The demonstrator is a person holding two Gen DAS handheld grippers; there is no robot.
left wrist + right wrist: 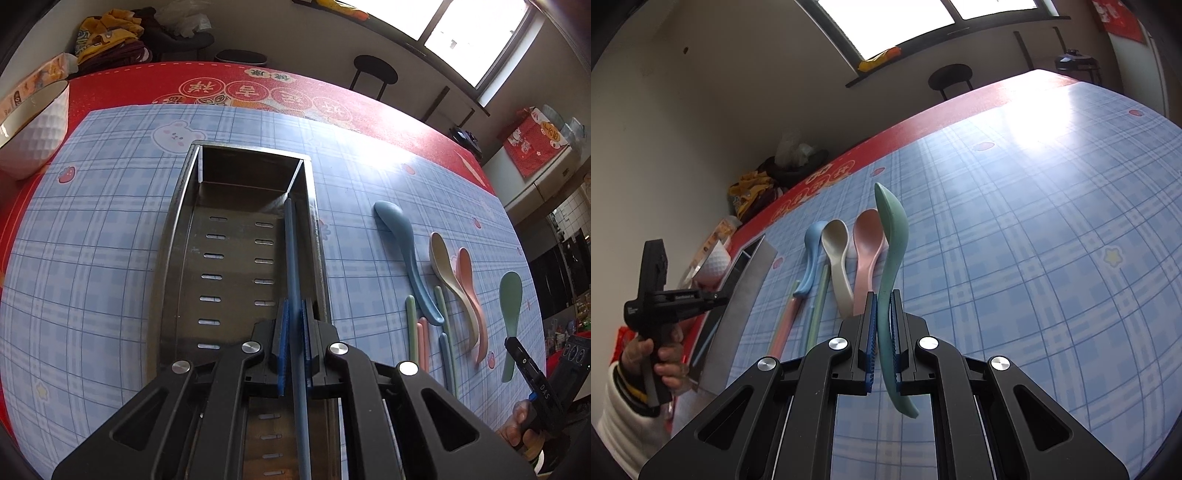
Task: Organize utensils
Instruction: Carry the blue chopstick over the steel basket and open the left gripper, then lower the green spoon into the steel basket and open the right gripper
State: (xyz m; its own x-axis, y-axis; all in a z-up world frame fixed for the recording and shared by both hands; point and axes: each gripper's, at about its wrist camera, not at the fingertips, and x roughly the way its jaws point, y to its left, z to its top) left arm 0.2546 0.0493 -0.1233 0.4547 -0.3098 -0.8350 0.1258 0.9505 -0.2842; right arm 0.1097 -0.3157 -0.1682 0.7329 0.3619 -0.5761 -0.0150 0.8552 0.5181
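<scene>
My left gripper (294,314) is shut on a blue chopstick (293,258) that reaches forward over the right side of the metal utensil tray (177,236); its far tip lies low near the tray's far right corner. My right gripper (885,306) is shut on the handle of a green spoon (892,236), held above the table with its bowl pointing away. On the blue checked mat lie a blue spoon (402,251), a cream spoon (445,269), a pink spoon (471,288) and several green, pink and blue chopsticks (419,336).
A white bowl (33,136) stands at the table's left edge beside a printed box (40,79). The red tablecloth (110,88) borders the mat. A black stool (373,72) and a pile of clothes (110,37) are beyond the table. A person's hand (646,354) holds the left gripper.
</scene>
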